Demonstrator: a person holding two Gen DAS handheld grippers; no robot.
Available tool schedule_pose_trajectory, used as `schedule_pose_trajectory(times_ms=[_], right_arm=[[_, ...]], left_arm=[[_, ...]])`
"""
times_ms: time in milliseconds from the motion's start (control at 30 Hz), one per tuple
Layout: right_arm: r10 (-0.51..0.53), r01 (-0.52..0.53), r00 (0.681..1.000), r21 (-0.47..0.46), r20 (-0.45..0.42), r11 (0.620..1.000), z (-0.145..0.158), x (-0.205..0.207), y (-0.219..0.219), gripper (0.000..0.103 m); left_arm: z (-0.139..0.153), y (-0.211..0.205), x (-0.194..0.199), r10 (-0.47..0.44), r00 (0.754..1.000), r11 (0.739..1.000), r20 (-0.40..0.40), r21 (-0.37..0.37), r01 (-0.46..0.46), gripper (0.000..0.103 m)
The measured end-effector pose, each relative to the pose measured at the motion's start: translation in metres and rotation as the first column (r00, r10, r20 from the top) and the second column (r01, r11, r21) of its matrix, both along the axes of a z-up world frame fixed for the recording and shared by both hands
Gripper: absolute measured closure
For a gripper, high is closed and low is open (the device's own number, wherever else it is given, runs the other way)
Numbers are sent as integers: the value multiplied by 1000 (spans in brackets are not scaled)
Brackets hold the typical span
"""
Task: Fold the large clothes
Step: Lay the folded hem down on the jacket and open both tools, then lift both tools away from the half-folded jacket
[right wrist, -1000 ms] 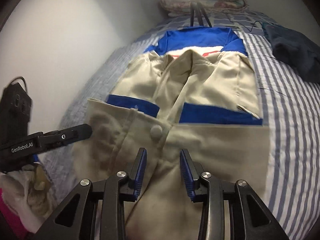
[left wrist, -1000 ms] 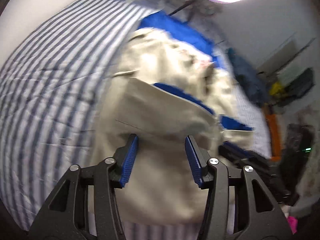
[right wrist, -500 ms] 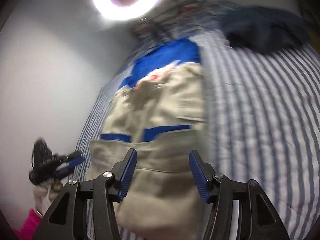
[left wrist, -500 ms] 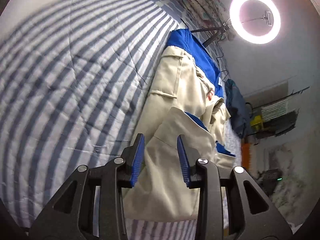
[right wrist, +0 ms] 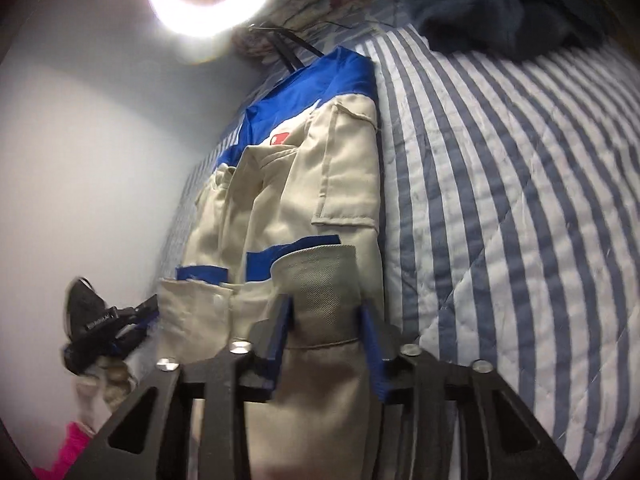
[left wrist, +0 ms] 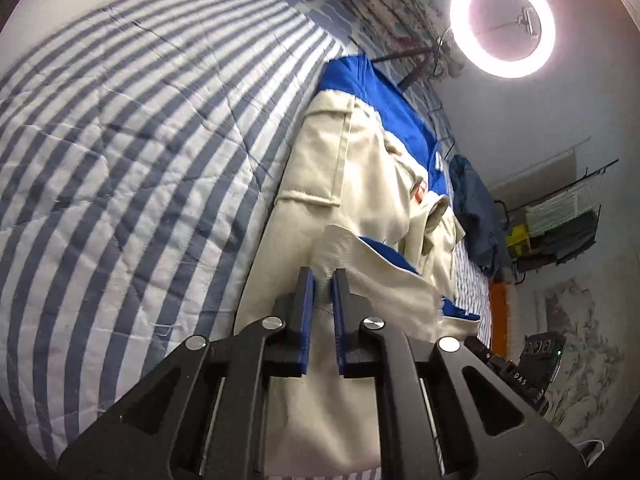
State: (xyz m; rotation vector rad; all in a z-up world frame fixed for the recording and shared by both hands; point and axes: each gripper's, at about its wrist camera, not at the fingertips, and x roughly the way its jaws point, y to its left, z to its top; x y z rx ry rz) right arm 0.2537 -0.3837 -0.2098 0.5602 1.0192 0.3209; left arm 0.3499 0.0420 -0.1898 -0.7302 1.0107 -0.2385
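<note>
The beige-and-blue jacket (left wrist: 360, 184) lies on the striped bed (left wrist: 140, 140). The left gripper (left wrist: 323, 276) has just clenched its hem; the right gripper (right wrist: 326, 304), closing, straddles a bunched fold. A thin pinch could slip, skewing the fold.

Jacket (left wrist: 360, 184) beige, with royal-blue yoke at far end and blue bands across the near part; small red patch (right wrist: 279, 139) by the collar. Quilt (left wrist: 120, 140) white with grey-blue stripes, diamond stitching. Dark navy garment (right wrist: 508, 16) far right on the quilt. Floral bedding (left wrist: 384, 4) pinkish at far end. Ring light (left wrist: 503, 24) glowing white-pink. Gripper pads (left wrist: 306, 312) blue, bodies black. Wall (right wrist: 80, 160) pale grey. Bright pink item (right wrist: 68, 448) near left; orange strip (left wrist: 498, 316) beside the bed.
</note>
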Motion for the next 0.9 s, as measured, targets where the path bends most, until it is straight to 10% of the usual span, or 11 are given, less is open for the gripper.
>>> schedule_pose_trajectory(times_ms=[300, 467, 567, 733, 900], right_arm=[[61, -38, 989, -161, 137, 986, 32, -2, 29, 84], [48, -35, 998, -245, 47, 969, -3, 19, 28, 81], [57, -39, 997, -297, 52, 954, 1, 20, 29, 69], [-4, 46, 990, -295, 140, 955, 35, 8, 16, 66], [83, -27, 985, -337, 153, 941, 47, -4, 41, 67]], left_arm=[[15, 6, -19, 99, 995, 984, 23, 144, -101, 103], [-20, 33, -14, 182, 978, 970, -102, 179, -162, 103], [0, 41, -21, 200, 979, 959, -30, 211, -190, 103], [55, 9, -30, 51, 988, 953, 148, 289, -93, 103], [54, -51, -29, -169, 972, 882, 161, 465, 77, 103]])
